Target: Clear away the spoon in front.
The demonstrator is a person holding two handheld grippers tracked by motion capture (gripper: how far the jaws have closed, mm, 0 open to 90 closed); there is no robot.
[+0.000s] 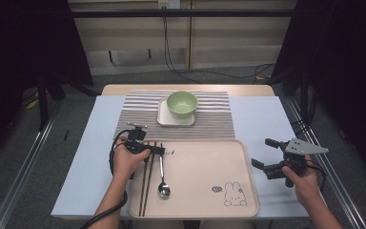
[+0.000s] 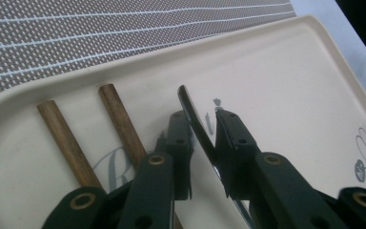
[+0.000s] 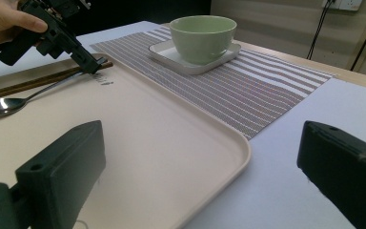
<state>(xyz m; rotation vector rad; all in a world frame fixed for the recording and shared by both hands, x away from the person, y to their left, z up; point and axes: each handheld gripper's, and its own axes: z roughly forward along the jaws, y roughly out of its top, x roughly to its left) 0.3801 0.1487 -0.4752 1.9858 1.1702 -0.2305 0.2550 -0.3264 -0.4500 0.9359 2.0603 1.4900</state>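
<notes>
A metal spoon (image 1: pixel 162 176) lies on the beige tray (image 1: pixel 205 167), beside a pair of brown chopsticks (image 1: pixel 145 186). My left gripper (image 1: pixel 164 151) sits low at the far tip of the spoon's handle. In the left gripper view its jaws (image 2: pixel 202 114) straddle the handle (image 2: pixel 188 102) with a narrow gap on each side, so it is open. The chopsticks (image 2: pixel 119 119) lie just left of the jaws. My right gripper (image 1: pixel 262 152) hovers off the tray's right edge. It is wide open with nothing between its fingers (image 3: pixel 62 162).
A green bowl (image 1: pixel 181 103) stands on a white square plate (image 1: pixel 164 117), on a striped placemat (image 1: pixel 209 121) beyond the tray. The tray's right half carries a printed rabbit (image 1: pixel 235 194). The table's light blue cover (image 1: pixel 262 114) shows to both sides.
</notes>
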